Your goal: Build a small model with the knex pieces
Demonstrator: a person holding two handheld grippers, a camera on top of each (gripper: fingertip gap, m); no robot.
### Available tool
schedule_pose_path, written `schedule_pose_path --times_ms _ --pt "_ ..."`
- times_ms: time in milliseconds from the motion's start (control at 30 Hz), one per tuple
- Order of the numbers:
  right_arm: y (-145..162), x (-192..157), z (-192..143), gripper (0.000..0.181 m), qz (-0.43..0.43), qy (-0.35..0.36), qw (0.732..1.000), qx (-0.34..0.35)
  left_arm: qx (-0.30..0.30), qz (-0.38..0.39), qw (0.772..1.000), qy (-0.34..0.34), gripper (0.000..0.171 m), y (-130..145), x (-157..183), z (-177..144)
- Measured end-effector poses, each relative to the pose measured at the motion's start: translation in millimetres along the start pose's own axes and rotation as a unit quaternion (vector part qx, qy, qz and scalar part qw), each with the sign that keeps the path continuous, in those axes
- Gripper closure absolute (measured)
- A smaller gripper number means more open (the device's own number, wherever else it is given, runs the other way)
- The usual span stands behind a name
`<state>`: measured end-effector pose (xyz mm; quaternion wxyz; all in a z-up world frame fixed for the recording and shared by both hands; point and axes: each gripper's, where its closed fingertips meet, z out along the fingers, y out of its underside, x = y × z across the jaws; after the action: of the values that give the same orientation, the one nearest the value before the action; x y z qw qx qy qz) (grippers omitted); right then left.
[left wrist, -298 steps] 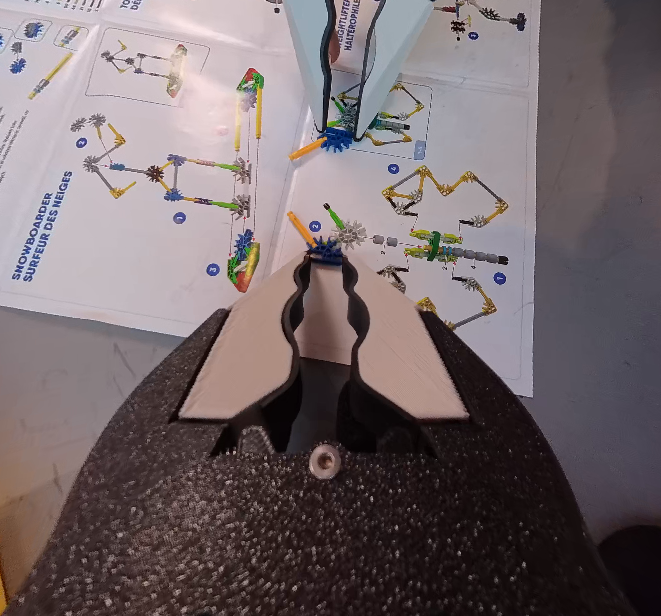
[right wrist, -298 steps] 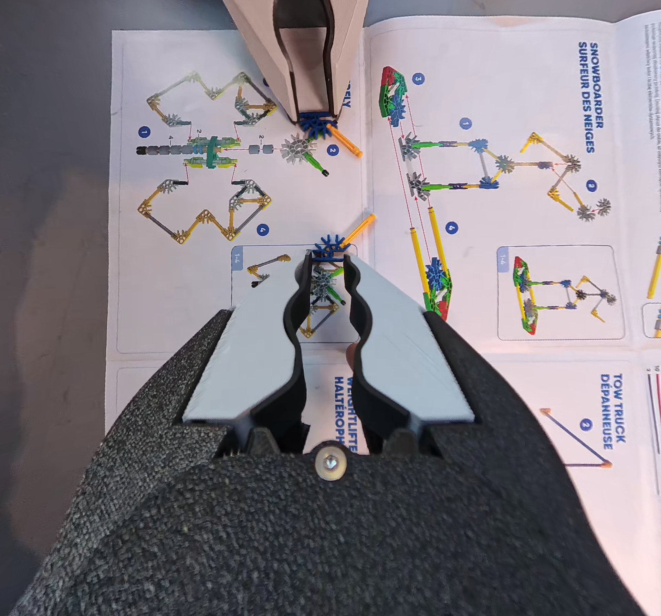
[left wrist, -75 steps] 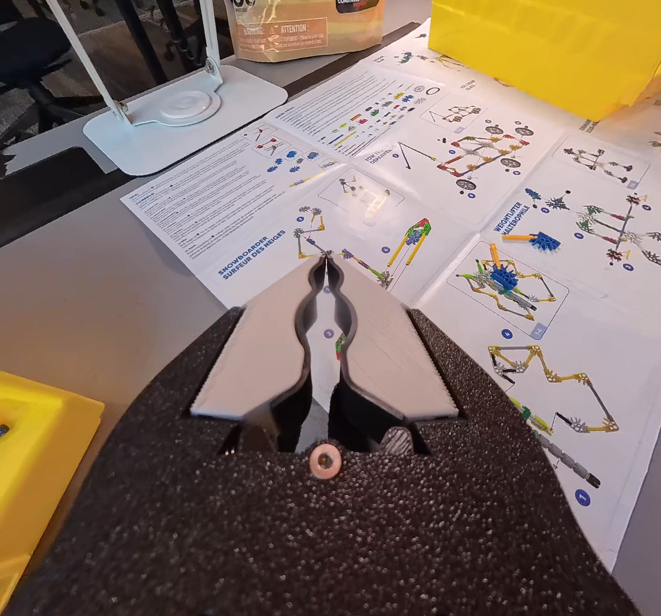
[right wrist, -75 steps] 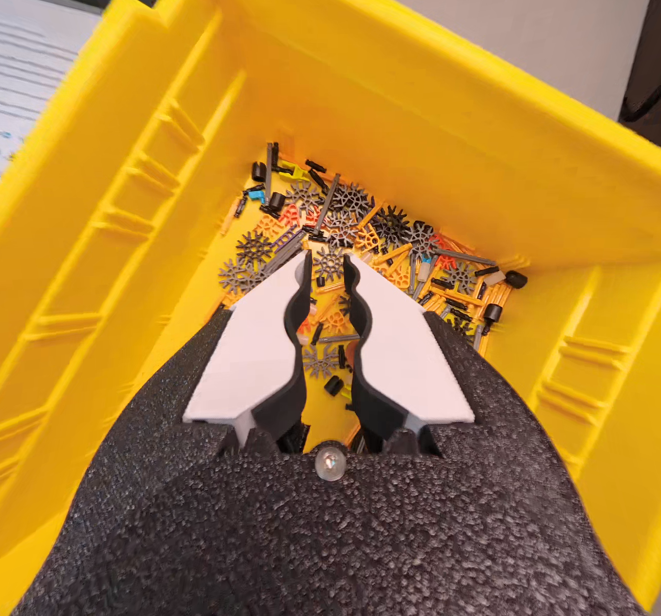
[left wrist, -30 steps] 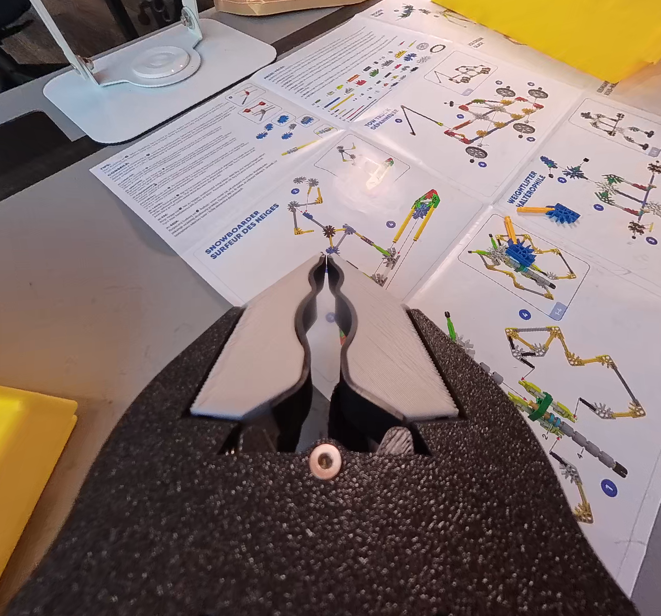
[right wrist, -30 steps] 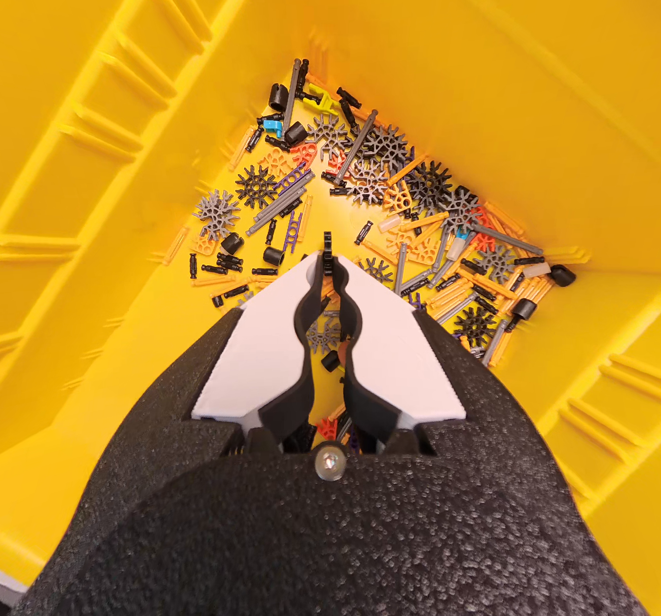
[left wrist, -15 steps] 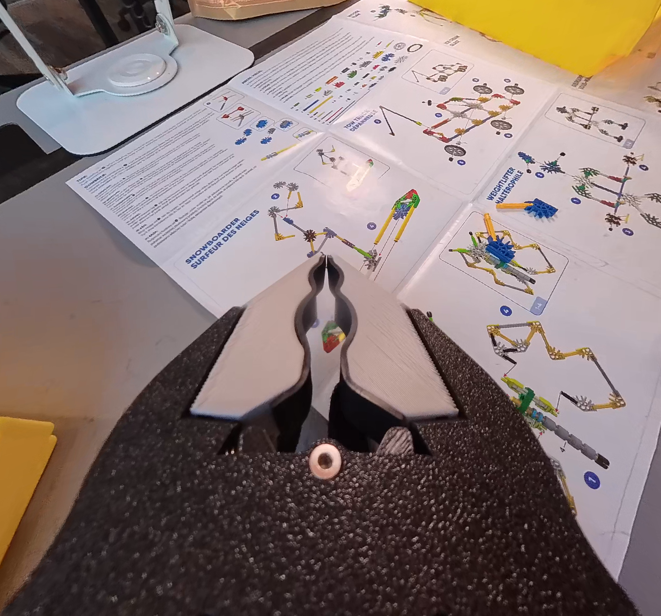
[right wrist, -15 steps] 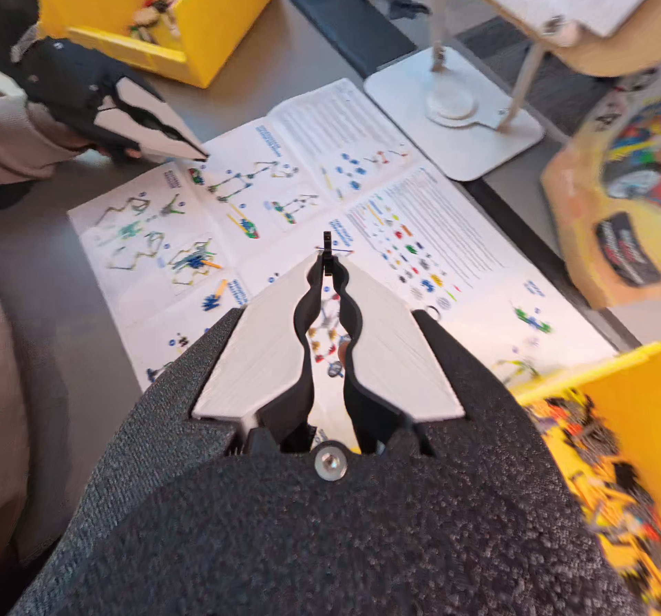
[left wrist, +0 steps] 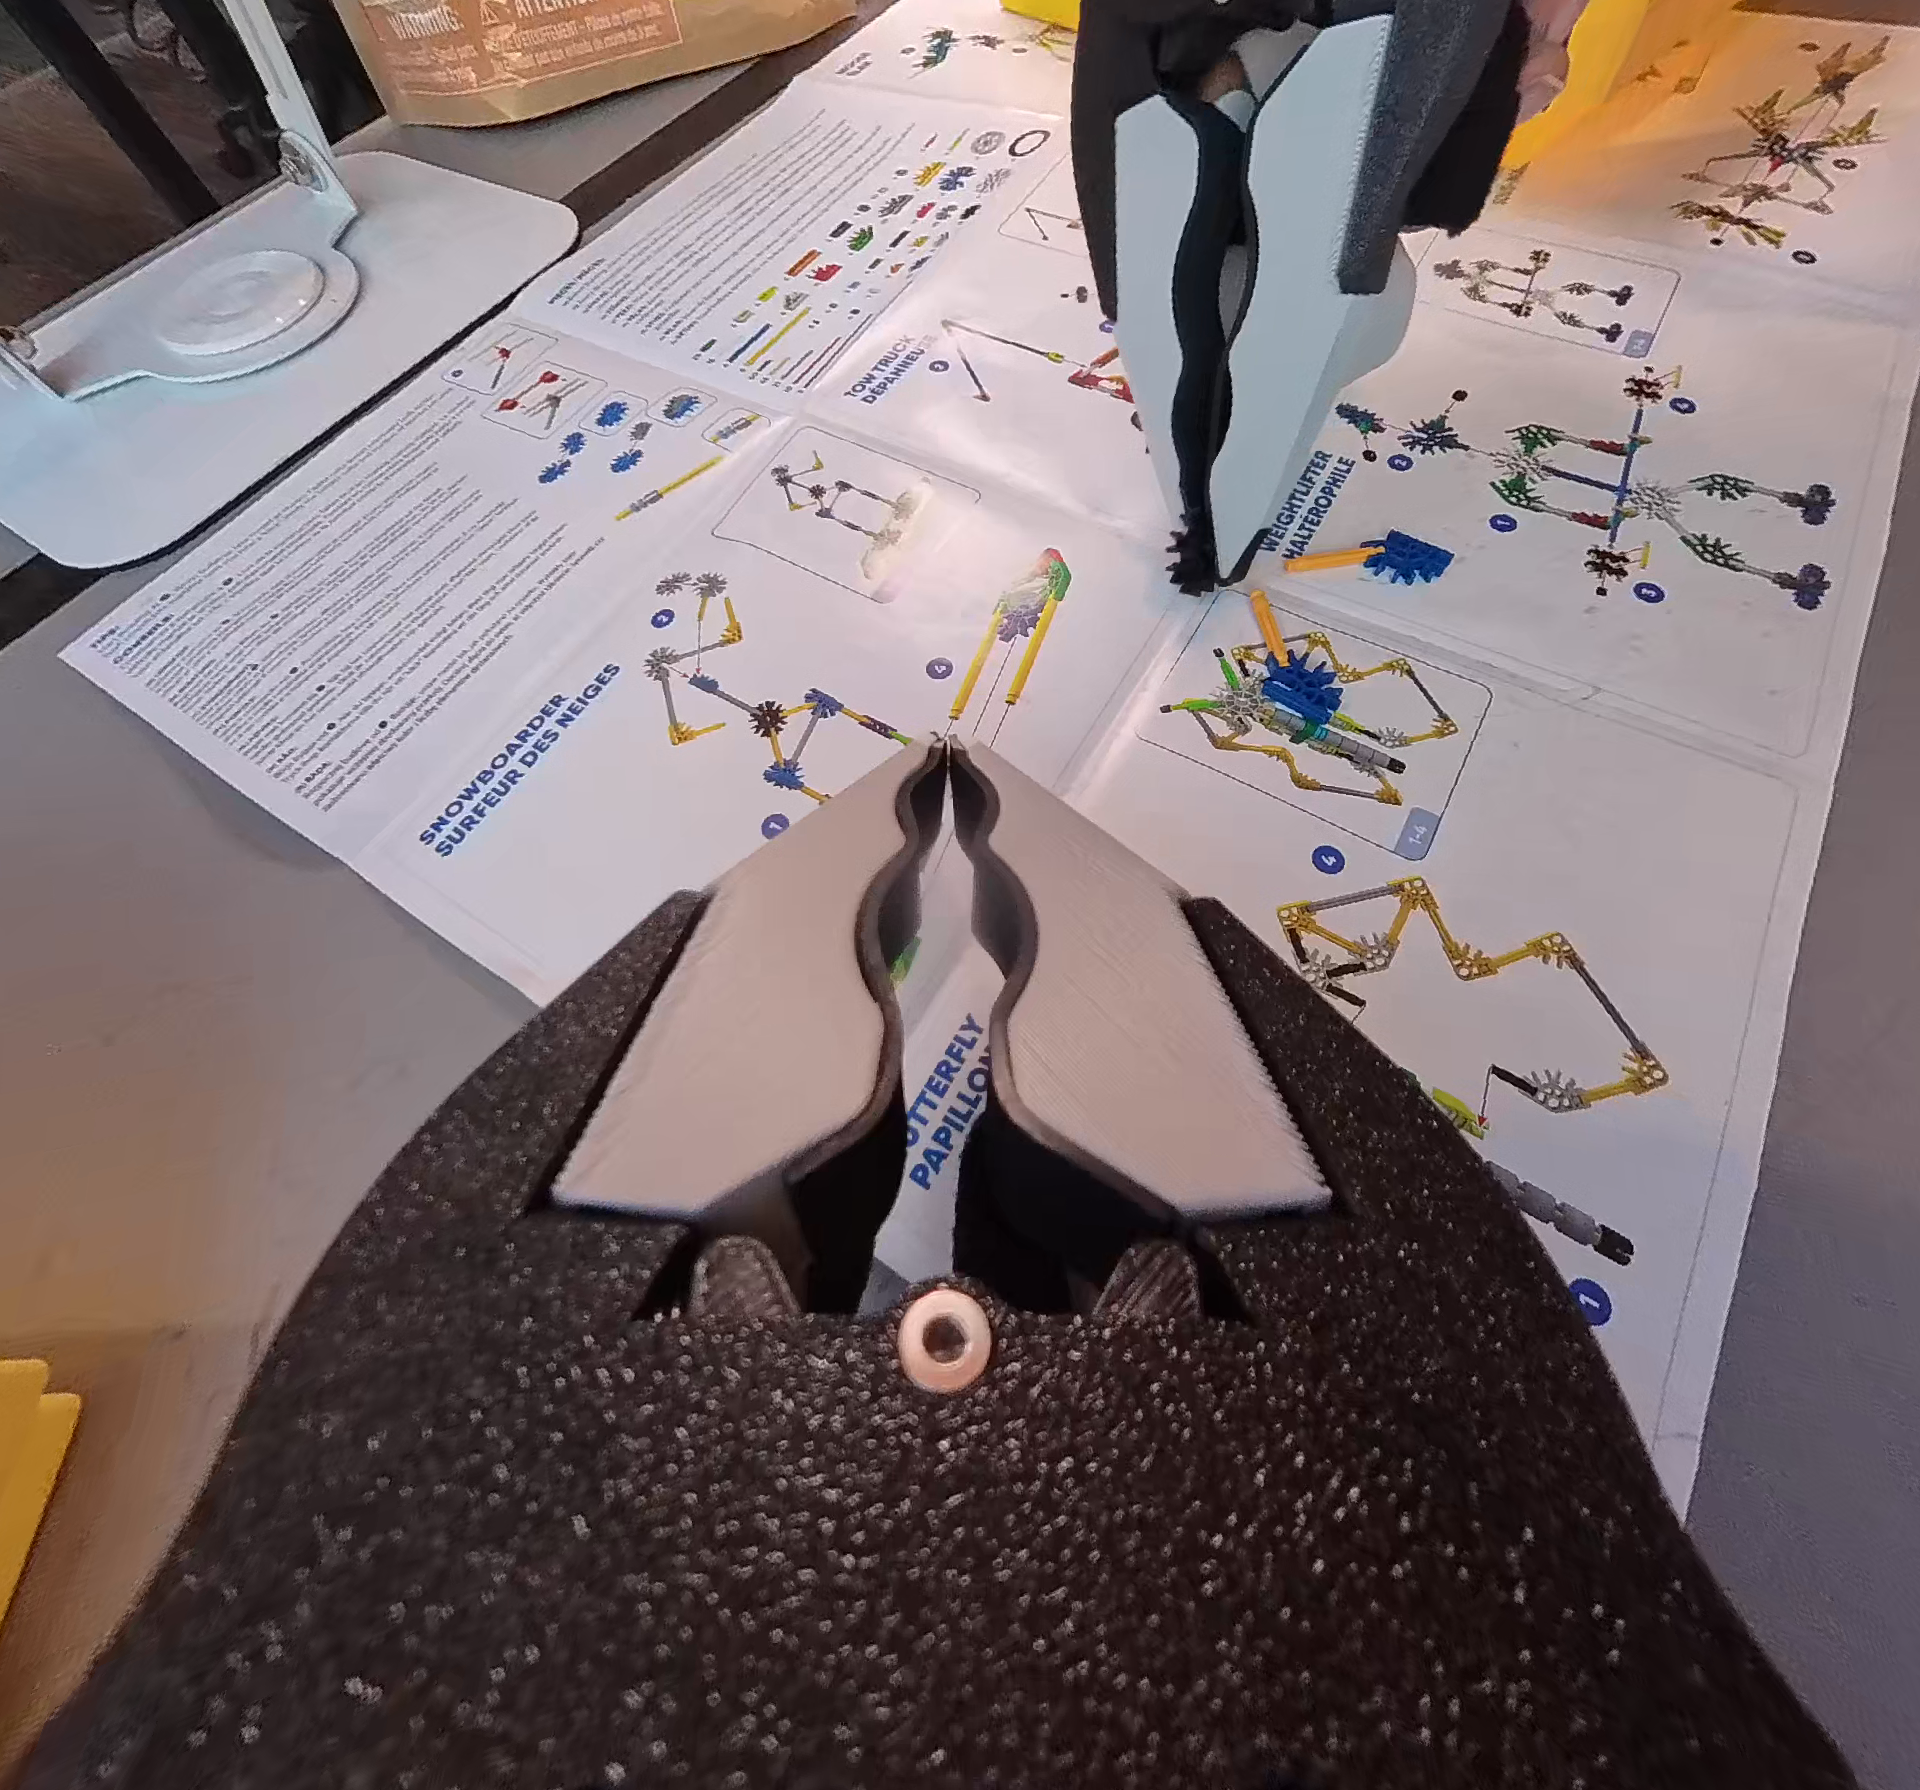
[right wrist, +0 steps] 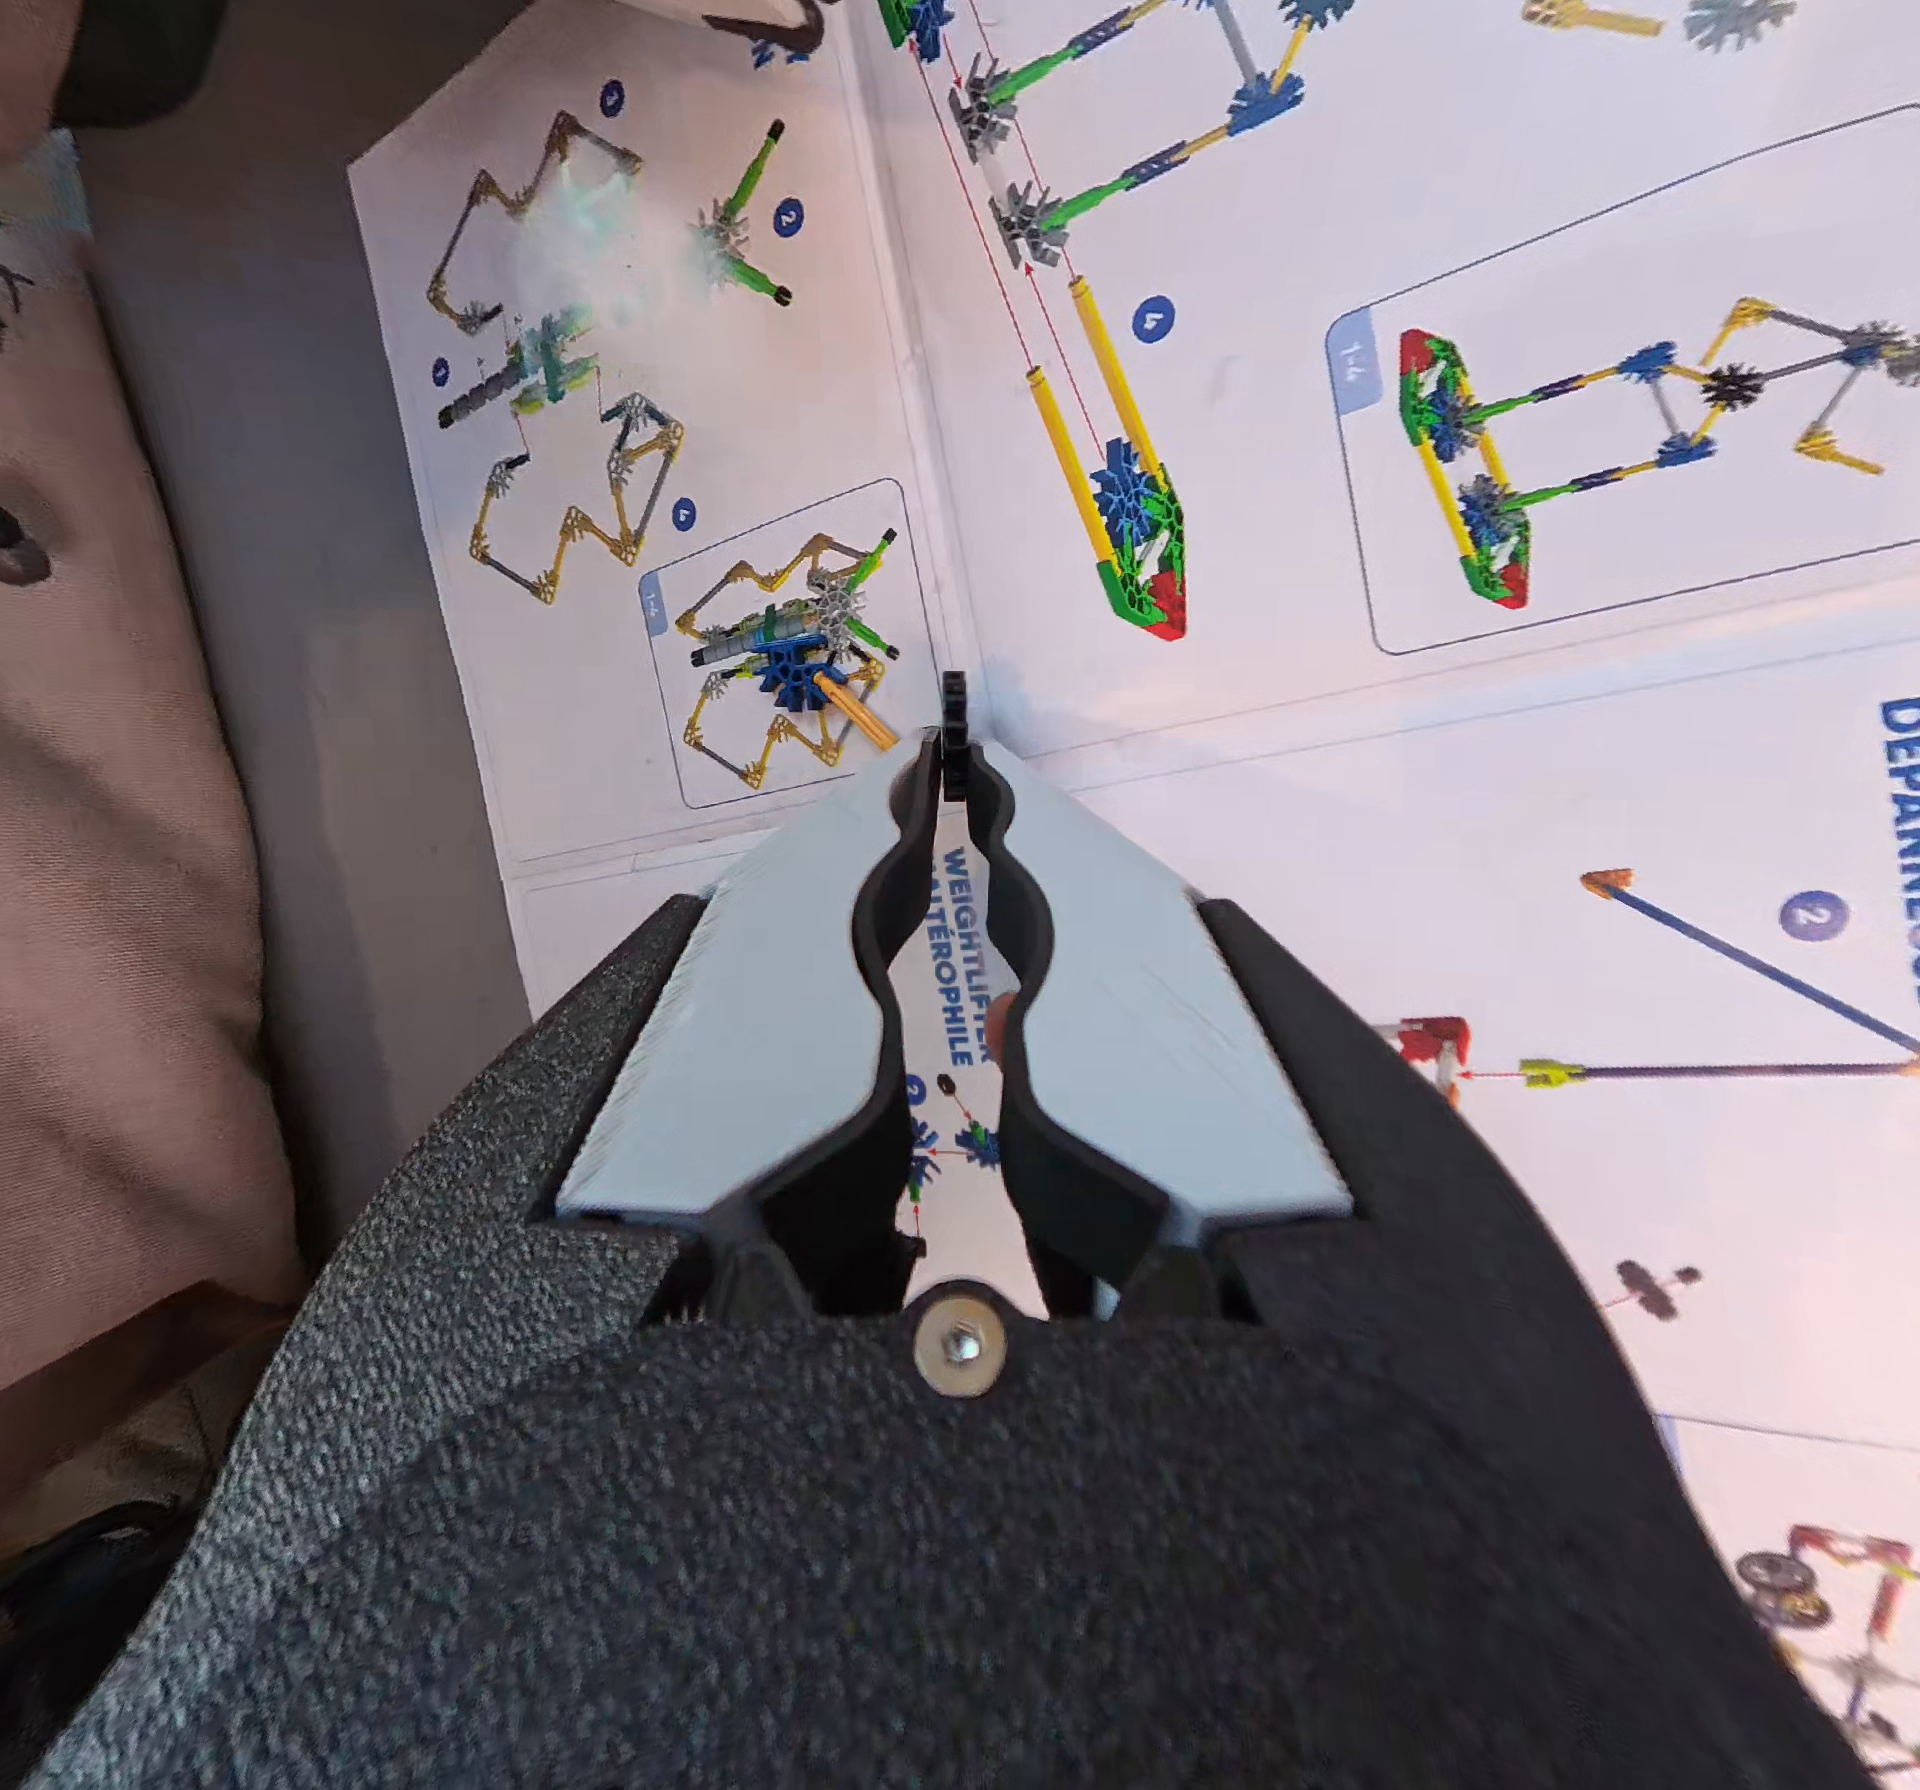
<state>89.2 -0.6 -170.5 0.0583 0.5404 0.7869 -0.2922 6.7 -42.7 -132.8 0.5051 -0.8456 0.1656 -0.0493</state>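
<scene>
Pinching a black spiky connector (right wrist: 953, 714) edge-on, the right gripper (right wrist: 953, 753) hangs low over the instruction sheet (left wrist: 1621, 909), just left of two blue connectors with yellow rods (left wrist: 1392, 556). Left gripper (left wrist: 943, 753) hovers nearer, tips together, nothing in them.

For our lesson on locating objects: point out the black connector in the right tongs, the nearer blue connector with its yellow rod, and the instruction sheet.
black connector (right wrist: 953, 714), right wrist view, protruding toothed edge.
blue connector (left wrist: 1301, 688), left wrist view, hub.
instruction sheet (left wrist: 1621, 909), left wrist view, blank margin.
</scene>
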Motion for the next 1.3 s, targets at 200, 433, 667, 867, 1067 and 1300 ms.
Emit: schedule_pose_path --times_ms 200,433,667,867,1067,1300 --pt "-1 12 -10 0.164 0.003 0.016 1.000 0.005 -0.004 -0.006 1.000 0.010 0.171 3 2 2" --pt "5 9 -36 0.163 -0.022 0.097 0.994 0.051 -0.010 0.005 0.999 0.031 0.166 3 15 5" --pt "24 -2 -25 0.164 -0.024 0.166 0.980 0.104 -0.025 0.020 0.996 0.086 0.155 2 43 11" --pt "4 13 -18 0.158 -0.081 0.204 0.968 0.121 -0.040 0.026 0.995 0.092 0.155 6 49 16" --pt "-7 15 -3 0.160 -0.108 0.191 0.972 0.085 -0.058 0.016 0.997 0.038 0.155 16 20 11" --pt "-30 6 -8 0.160 -0.072 0.184 0.972 0.127 -0.094 -0.021 0.995 0.025 0.155 34 0 8"
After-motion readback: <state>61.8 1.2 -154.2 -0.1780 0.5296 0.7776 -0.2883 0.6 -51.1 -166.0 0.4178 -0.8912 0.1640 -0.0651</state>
